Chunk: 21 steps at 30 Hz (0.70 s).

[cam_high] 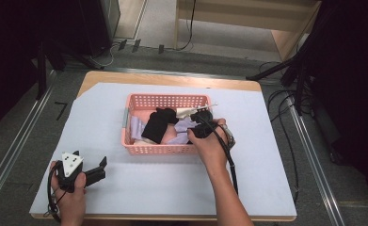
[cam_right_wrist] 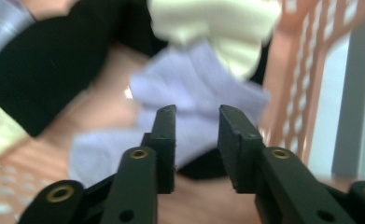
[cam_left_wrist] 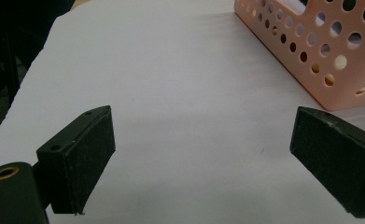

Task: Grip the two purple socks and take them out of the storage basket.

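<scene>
From the high view we see the right gripper (cam_high: 198,126) reaching over the near right corner of the pink basket (cam_high: 165,149), hand bent down at the wrist; a black sock (cam_high: 159,123) lies beside its jaws. The left gripper (cam_high: 91,170) rests on the counter (cam_high: 172,183), well apart from the basket.

In the left gripper view the jaws stand wide apart, nothing between them — the basket (cam_left_wrist: 311,51) is ahead of the right-hand jaw.

In the right gripper view the jaws are partly apart and empty — a lavender sock (cam_right_wrist: 194,98) lies just beyond them, with a cream sock (cam_right_wrist: 217,23) farther on.
</scene>
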Motion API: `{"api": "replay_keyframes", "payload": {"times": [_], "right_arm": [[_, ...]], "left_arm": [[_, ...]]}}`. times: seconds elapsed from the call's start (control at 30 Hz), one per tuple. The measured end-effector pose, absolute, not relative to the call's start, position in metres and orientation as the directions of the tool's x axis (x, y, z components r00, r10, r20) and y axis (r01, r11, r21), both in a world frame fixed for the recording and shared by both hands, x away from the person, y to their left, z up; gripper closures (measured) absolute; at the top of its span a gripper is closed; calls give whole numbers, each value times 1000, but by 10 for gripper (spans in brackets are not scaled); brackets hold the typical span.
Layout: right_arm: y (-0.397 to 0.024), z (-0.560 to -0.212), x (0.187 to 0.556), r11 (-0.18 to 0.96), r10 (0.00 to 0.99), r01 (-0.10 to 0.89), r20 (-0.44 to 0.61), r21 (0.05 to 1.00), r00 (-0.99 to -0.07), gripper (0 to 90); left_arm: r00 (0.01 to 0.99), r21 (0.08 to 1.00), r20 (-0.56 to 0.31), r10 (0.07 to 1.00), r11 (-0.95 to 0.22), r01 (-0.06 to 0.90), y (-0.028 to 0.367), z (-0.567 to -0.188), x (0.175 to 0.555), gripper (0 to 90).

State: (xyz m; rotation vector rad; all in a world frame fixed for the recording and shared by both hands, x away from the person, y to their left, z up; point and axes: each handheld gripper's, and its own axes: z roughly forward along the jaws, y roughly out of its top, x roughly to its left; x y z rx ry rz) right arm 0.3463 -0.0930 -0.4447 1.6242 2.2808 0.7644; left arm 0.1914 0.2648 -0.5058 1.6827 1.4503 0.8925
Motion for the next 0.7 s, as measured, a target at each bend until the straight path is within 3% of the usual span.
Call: {"api": "replay_keyframes", "payload": {"times": [0.3, 0.4, 0.53, 0.7], "right_arm": [[-86, -456, 354, 174, 942, 882, 187, 439, -279, 509], [-83, -458, 359, 160, 942, 898, 209, 410, -264, 498], [-77, -460, 363, 136, 931, 909, 264, 394, -253, 557], [-77, -470, 370, 128, 944, 920, 240, 371, -229, 623]], "left_arm": [[125, 870, 42, 991, -98, 482, 265, -506, 191, 75], [125, 870, 42, 991, -98, 483, 265, -506, 191, 75], [125, 869, 40, 991, -96, 485, 265, -506, 191, 75], [123, 871, 34, 992, -90, 483, 266, -506, 191, 75]]}}
